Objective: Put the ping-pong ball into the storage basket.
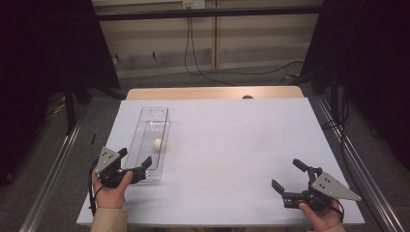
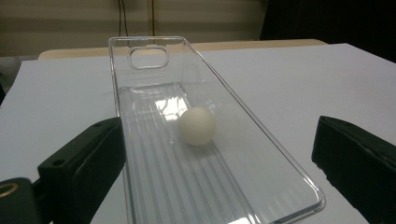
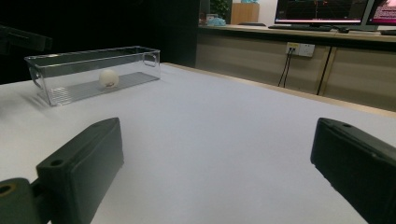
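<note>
The left tongs (image 1: 134,158) are sitting near the front left corner of the table (image 1: 232,145), held in a hand (image 1: 111,191). Their jaws are spread wide, and the near end of the clear box (image 1: 153,115) is sitting between them. In the left gripper view the jaws are standing on each side of that end, and I cannot tell if they are touching it.

The clear box is lying long and thin along the left side of the table, running from front to back. It has a cut-out handle hole (image 2: 147,57) in its far end wall. A small white ball (image 1: 158,143) is resting on the ridged floor of the box, about in the middle. In the right gripper view the ball is showing a small reddish mark, too small to read.

The right tongs (image 1: 286,175) are sitting near the front right corner of the table, well apart from the box. Their jaws are spread wide too and are holding nothing.
</note>
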Demonstrator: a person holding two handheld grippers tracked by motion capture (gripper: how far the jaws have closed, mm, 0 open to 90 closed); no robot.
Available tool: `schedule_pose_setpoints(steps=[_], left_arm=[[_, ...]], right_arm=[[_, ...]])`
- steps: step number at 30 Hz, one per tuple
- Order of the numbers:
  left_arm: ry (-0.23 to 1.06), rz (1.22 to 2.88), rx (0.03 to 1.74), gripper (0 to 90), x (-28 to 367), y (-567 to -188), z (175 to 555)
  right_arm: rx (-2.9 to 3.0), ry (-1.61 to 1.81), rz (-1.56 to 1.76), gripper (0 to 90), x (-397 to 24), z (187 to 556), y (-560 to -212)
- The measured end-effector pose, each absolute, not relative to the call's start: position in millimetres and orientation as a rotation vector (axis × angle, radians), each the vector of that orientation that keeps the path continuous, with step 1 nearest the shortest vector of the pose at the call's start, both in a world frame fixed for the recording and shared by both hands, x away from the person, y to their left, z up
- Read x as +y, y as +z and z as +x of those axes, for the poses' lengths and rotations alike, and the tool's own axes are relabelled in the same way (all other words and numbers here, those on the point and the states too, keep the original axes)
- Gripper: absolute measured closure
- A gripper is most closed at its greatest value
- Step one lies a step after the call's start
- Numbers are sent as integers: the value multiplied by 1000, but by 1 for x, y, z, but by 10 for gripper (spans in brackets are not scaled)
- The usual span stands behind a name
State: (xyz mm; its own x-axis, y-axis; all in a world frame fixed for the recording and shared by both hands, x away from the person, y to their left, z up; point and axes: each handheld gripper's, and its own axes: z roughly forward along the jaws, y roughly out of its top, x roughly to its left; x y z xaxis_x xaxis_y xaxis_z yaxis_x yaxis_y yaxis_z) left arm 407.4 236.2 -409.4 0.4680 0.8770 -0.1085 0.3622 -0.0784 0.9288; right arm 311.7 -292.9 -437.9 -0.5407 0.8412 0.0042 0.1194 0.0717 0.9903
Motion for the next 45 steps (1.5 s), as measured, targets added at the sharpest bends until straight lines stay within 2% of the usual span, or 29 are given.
schedule_pose_setpoints(steps=[45], left_arm=[[632,1592,1037,29,247,-417,387]], right_arm=[[1747,1522,953,18,-293,312,-438]])
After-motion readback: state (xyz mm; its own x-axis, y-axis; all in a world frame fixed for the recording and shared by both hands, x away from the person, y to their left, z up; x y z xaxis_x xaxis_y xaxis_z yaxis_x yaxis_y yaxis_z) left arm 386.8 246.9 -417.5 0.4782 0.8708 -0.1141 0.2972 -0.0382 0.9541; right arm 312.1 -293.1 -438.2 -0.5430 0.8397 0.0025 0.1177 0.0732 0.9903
